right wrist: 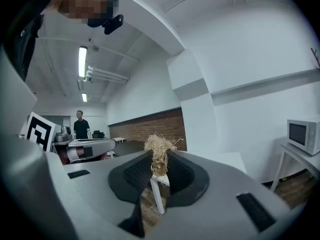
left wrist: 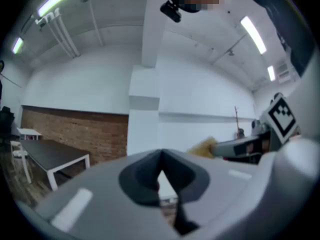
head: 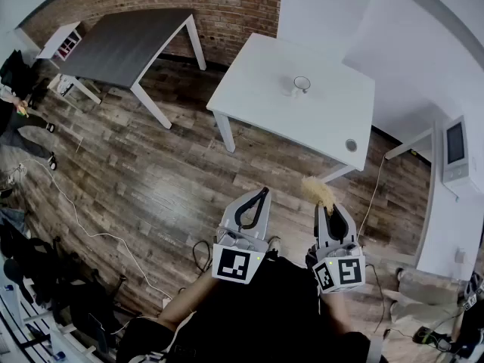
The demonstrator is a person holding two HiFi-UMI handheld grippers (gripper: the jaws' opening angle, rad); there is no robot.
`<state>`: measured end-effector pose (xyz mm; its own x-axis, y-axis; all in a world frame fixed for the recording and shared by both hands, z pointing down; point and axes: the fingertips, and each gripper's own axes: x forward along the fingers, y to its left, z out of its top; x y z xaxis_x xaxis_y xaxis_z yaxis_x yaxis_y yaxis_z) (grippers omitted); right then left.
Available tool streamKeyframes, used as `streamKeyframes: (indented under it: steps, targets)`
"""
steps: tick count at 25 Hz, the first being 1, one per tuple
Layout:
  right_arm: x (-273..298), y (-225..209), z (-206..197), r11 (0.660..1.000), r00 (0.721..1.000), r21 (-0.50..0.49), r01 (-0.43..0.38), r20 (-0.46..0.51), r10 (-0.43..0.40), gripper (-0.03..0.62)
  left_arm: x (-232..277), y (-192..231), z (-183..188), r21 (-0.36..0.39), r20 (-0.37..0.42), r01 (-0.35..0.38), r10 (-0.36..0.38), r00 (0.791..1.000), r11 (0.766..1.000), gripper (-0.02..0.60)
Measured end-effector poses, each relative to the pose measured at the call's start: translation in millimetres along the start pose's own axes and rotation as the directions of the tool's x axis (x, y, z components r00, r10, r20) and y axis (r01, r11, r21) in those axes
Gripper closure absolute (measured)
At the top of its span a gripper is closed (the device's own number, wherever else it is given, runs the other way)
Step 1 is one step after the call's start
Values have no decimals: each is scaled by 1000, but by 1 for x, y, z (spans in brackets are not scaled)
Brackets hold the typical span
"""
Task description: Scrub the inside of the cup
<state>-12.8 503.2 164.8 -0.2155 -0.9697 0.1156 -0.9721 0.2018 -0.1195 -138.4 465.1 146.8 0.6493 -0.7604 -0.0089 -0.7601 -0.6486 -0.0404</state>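
**Not at the cup yet: scrubber gripped, left jaws closed on nothing**

Where things are:
- The cup (head: 302,85) looks clear and stands upright by itself on the white table (head: 257,104), towards the far side. It's well apart from both grippers, with bare wood floor (head: 174,180) in between.
- The right gripper (head: 324,207) is clamped on a tuft of straw-coloured fibre scrubber (head: 318,190). In the right gripper view the pads pinch the scrubber (right wrist: 159,154) at its lower part and the frayed head sticks out past the tips.
- The left gripper (head: 263,193) has its jaws closed tip to tip. The left gripper view shows nothing between them.
- Both grippers are held about level, close to the person's body.

My read: this is the approach stage and no scrubbing has started.

Risks from here:
- The cup has nothing bracing it. If the scrubber goes in one-handed, sideways push on the wall will likely slide or tip it, and it looks light. The left jaws need to open and take the cup wall first.
- The grip on the scrubber is narrow and the fibre is loose. Twisting inside the cup could pull it out of the pads or shed strands.
- I can't tell whether the frayed head fits the cup mouth. If it's too wide, it will catch the rim and knock the cup over.
- A small round item (head: 351,145) sits near the table's near edge, and an elbow or gripper could sweep it off while reaching.
- Cables (head: 203,254) lie on the floor by the feet, so there's a trip hazard when stepping forward.
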Motion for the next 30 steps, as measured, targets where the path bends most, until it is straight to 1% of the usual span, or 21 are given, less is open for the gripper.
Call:
streamKeyframes:
  steps: [11, 13, 17, 22, 27, 30]
  targets:
    - [-8, -8, 0, 1000, 1000, -2, -6, 3, 6, 537, 4, -13, -2, -1, -2, -1, 1, 1000, 1000, 578]
    - [-10, -12, 0, 1000, 1000, 7, -5, 10, 5, 537, 7, -17, -3, 6, -6, 1, -1, 1000, 1000, 578]
    - [-15, -24, 6, 999, 1000, 31, -11, 29, 10, 537, 15, -26, -4, -10, -9, -6, 5, 1000, 1000, 578]
    - [-21, -43, 8, 999, 999, 28, -29, 24, 28, 537, 29, -40, -5, -32, -20, -29, 29, 999, 999, 578]
    - [-26, -65, 9, 997, 998, 22, -67, 11, 67, 537, 43, -56, -5, -34, -20, -68, 68, 998, 997, 578]
    - [-27, -77, 11, 996, 996, 13, -87, 13, 87, 537, 47, -64, -8, -32, -40, -92, 91, 995, 995, 578]
